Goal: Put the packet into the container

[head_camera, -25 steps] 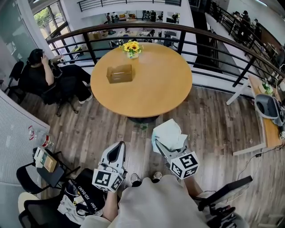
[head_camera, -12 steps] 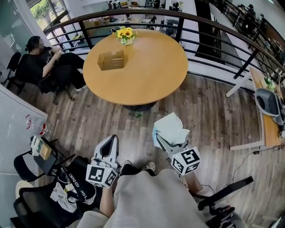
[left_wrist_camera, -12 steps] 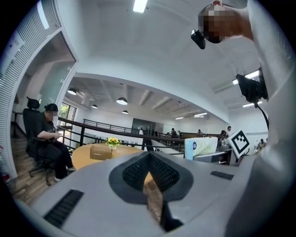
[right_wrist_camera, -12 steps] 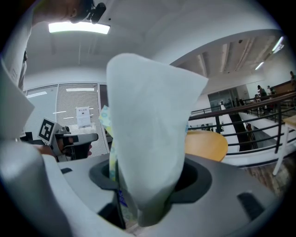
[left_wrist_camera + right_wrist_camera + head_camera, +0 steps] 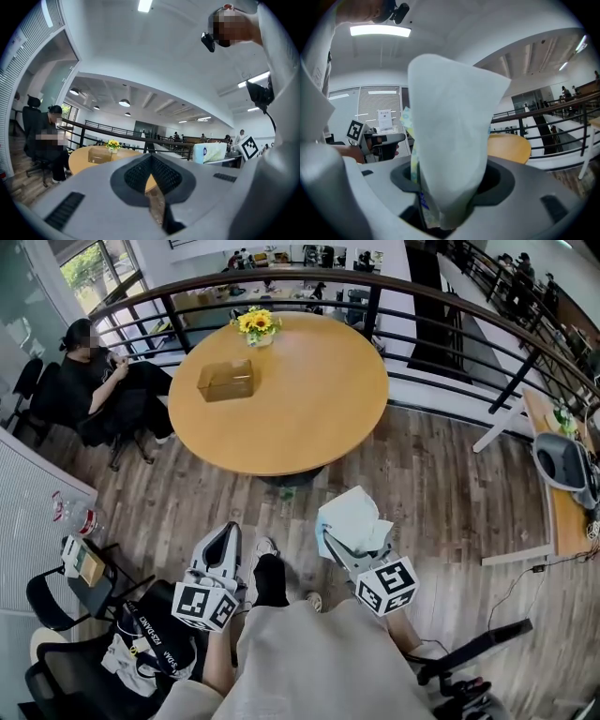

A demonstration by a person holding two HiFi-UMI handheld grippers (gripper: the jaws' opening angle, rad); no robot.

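Note:
The packet (image 5: 354,519), pale and soft with a blue-printed edge, is clamped in my right gripper (image 5: 343,544) over the wooden floor, short of the round table (image 5: 319,409). In the right gripper view the packet (image 5: 450,140) fills the middle between the jaws. The container (image 5: 225,380), a brown see-through box, stands on the table's far left part. My left gripper (image 5: 228,533) hangs beside the right one with its fingers together and nothing in them. In the left gripper view the container (image 5: 99,155) lies far ahead, and the packet (image 5: 209,153) shows at the right.
A vase of sunflowers (image 5: 255,324) stands at the table's far edge. A black railing (image 5: 441,343) curves behind the table. A person (image 5: 98,390) sits at the left. Chairs and a bag (image 5: 150,652) crowd the lower left. A desk (image 5: 562,484) is at the right.
The table and container have come nearer and lower in the head view. Both grippers have moved forward over the floor. The packet stays in the right gripper.

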